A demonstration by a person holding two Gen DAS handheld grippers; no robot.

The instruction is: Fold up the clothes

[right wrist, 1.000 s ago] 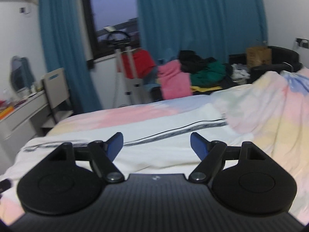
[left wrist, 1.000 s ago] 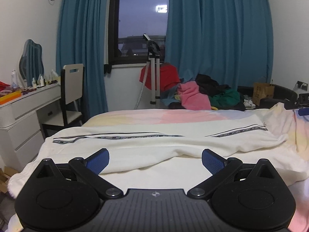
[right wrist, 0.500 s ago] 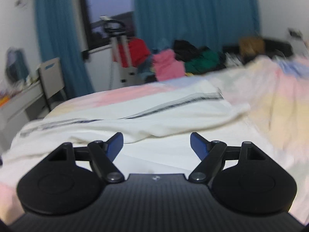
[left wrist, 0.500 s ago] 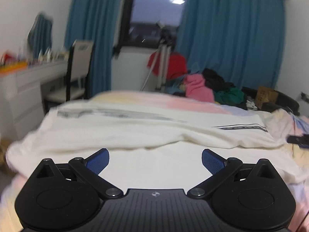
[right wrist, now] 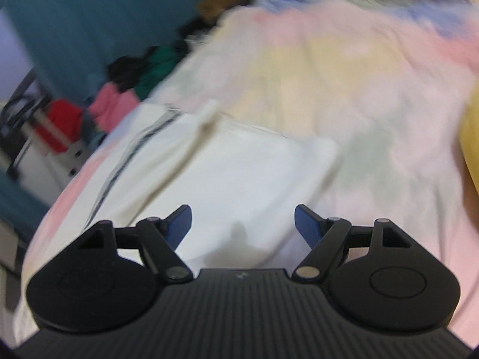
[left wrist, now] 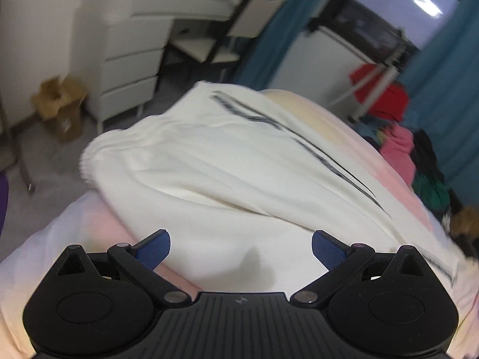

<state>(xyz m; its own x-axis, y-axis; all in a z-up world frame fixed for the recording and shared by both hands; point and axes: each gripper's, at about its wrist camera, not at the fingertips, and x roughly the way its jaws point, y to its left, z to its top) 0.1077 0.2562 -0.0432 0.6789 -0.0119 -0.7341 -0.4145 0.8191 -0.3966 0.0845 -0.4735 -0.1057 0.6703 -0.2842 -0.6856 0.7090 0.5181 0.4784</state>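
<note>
We count one white garment (left wrist: pixel 227 173) lying on one bed (right wrist: pixel 344 68), and we see two dark stripes (left wrist: pixel 302 146) running along it. We hold two grippers, the left (left wrist: pixel 241 249) and the right (right wrist: pixel 242 223), each with two blue pads (left wrist: pixel 152 248). Beside the bed we count one white desk (left wrist: pixel 128 45) with three drawers, one chair (left wrist: pixel 230 30), one cardboard box (left wrist: pixel 60 104) and one heap of clothes (left wrist: pixel 419 155).

Each wrist camera looked forward and steeply down along its own fingers, close over the bed (left wrist: pixel 98 224), the left view rolled toward the white drawers (left wrist: pixel 125 68), the right toward the pastel bedding (right wrist: pixel 344 68), and both shared the white garment (left wrist: pixel 239 164) and clothes pile (right wrist: pixel 125 89).
</note>
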